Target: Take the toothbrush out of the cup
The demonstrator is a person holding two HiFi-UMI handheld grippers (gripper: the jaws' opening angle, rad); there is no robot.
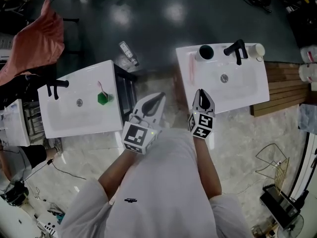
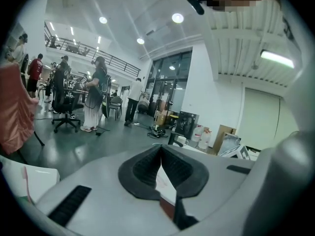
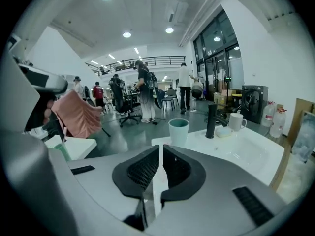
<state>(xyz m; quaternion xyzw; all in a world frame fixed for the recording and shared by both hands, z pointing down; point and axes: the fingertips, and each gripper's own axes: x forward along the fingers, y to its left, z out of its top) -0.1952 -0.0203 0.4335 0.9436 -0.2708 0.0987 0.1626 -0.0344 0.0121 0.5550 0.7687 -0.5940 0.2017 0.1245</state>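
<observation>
A pale teal cup point(image 1: 204, 52) point(image 3: 178, 132) stands at the back of the right white sink point(image 1: 247, 90), beside the black tap. A pink toothbrush point(image 1: 191, 66) lies flat on the sink's left rim, outside the cup. My right gripper point(image 1: 203, 99) point(image 3: 160, 149) hovers over the sink's front edge, well short of the cup. Only a narrow slit shows between its jaws, and nothing is in it. My left gripper point(image 1: 153, 104) point(image 2: 161, 149) is shut and empty, held over the floor between the two sinks.
A black tap point(image 1: 237, 48) point(image 3: 211, 121) and a white mug point(image 1: 256, 51) point(image 3: 236, 121) stand at the right sink's back. The left sink point(image 1: 59, 118) carries a green cup point(image 1: 102, 98) with a toothbrush in it. Wooden boards point(image 1: 285, 86) lie to the right.
</observation>
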